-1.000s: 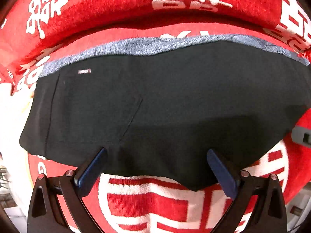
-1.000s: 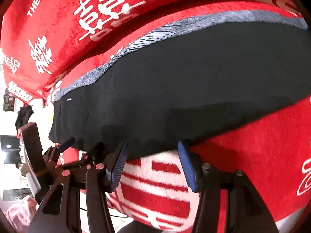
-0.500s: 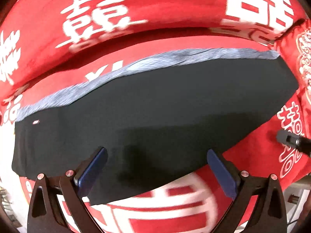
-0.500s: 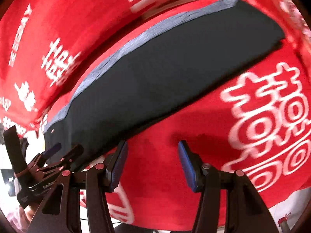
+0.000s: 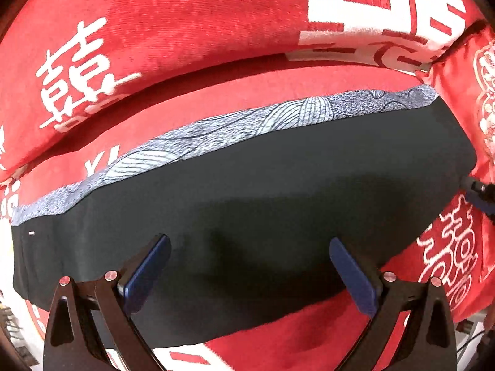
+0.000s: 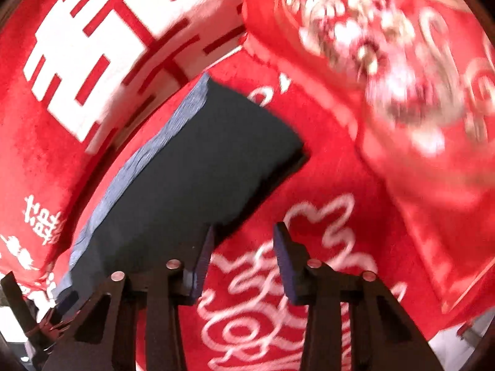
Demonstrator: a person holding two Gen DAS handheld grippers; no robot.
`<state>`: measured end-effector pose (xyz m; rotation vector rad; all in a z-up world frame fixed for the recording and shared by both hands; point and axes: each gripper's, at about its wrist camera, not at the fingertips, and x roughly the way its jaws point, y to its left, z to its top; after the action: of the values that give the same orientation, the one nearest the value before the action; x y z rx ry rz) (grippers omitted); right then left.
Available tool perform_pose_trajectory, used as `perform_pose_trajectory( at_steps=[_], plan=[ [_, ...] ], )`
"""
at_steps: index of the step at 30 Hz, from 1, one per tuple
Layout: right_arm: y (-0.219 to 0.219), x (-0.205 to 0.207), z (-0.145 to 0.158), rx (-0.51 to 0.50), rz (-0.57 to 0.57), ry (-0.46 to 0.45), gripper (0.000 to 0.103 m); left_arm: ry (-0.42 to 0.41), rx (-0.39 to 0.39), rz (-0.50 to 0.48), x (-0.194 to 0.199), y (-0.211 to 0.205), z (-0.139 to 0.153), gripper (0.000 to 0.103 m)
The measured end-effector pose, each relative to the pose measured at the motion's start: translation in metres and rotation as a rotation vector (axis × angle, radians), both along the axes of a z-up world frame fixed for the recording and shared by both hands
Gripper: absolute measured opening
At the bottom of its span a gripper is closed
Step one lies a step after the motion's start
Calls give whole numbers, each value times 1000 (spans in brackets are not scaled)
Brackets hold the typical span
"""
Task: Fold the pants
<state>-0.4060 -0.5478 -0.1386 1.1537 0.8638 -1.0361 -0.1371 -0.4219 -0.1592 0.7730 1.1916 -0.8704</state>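
Black pants [image 5: 263, 216] left end cut off, right view blurred

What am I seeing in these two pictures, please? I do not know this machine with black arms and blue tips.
No robot here: a person holds one gripping tool in each hand, each with a wide-angle camera looking along its two blue-padded fingers. One picture comes from the left tool, the other from the right tool. Both are open and hold nothing. On a red cover with white characters lie dark pants, long and flat, with a blue-grey patterned fabric strip showing along their far edge. A red embroidered cushion sits at one end.
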Motion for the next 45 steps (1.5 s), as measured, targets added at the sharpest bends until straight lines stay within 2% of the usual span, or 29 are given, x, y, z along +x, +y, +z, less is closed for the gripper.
perform_pose_trajectory(
  at_steps=[1,2,3,8,10,12,14,17,21,33,38,41,45],
  plan=[
    [-7,0,-2,-6,0,5,34,-3,5,2,-2,-3,-1,103],
    [-13,0,-4,-3,0,1,24,-4,10,5,-3,-5,-2,103],
    [-20,-2,-7,4,2,-8,22,-5,15,7,-5,-7,-4,103],
    [-37,-6,-12,17,12,-15,22,-8,51,14,-10,-13,-10,103],
    [-34,-10,-11,39,7,-58,25,-3,60,23,-11,-14,-12,103],
    [-27,-11,-13,99,16,-119,38,-3,66,28,-12,-15,-13,103],
    [-15,-9,-14,122,30,-149,46,-3,72,34,-12,-16,-14,103],
    [0,-4,-17,141,64,-173,53,-2,80,40,-13,-18,-15,103],
    [13,-6,-21,163,70,-211,56,4,86,44,-14,-20,-16,103],
    [13,-6,-22,157,76,-273,68,5,112,44,-13,-27,-22,103],
    [10,-6,-22,139,69,-297,69,14,113,54,-12,-28,-20,103],
    [6,-11,-22,130,45,-341,69,39,93,53,-16,-34,-16,103],
    [-4,-20,-28,113,-10,-403,69,33,85,44,-24,-46,-21,103]
  ],
)
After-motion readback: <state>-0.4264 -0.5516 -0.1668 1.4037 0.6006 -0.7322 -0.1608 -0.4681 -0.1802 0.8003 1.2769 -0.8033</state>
